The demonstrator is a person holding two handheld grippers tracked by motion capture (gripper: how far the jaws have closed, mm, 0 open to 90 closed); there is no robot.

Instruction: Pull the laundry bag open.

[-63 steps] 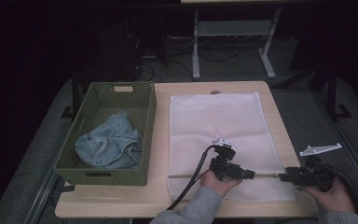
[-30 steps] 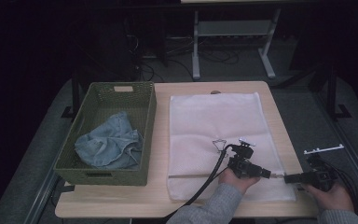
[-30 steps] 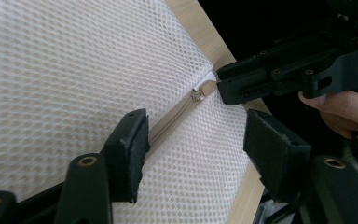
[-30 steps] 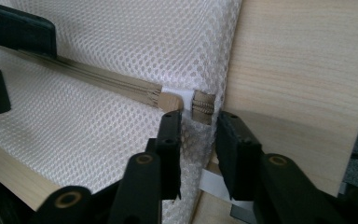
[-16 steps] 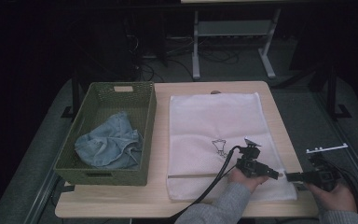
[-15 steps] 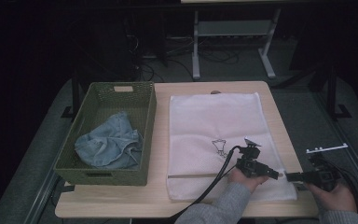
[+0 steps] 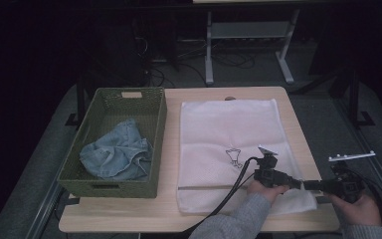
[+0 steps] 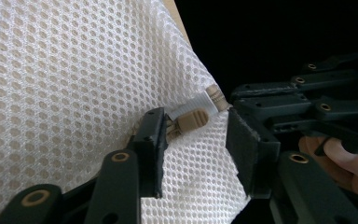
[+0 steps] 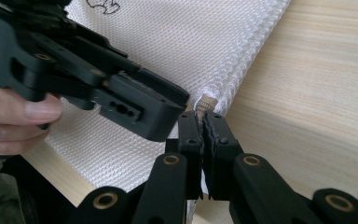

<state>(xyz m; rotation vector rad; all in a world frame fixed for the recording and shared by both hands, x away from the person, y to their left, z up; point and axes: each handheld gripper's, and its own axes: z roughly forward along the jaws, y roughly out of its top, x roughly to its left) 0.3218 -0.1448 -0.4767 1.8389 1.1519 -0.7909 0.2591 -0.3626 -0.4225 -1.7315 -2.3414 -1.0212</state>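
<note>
One white mesh bag (image 7: 234,149) lies flat on the wooden table (image 7: 129,219), in the centre-right of the high view, with its zipper end at the lower right corner. The right gripper (image 9: 201,135) is clenched on that corner fabric, jaws pressed together just below the beige zipper end. In the left gripper view, the left gripper (image 8: 193,140) has just been closing its jaws, which stand apart around the beige zipper pull (image 8: 192,120) without pressing it. The right gripper's black body crowds the right side of that view, just beside the pull. A green woven basket (image 7: 104,102) stands at the left of the bag, holding a crumpled blue denim garment (image 7: 117,155). A small black printed figure (image 7: 235,156) marks the bag.
</note>
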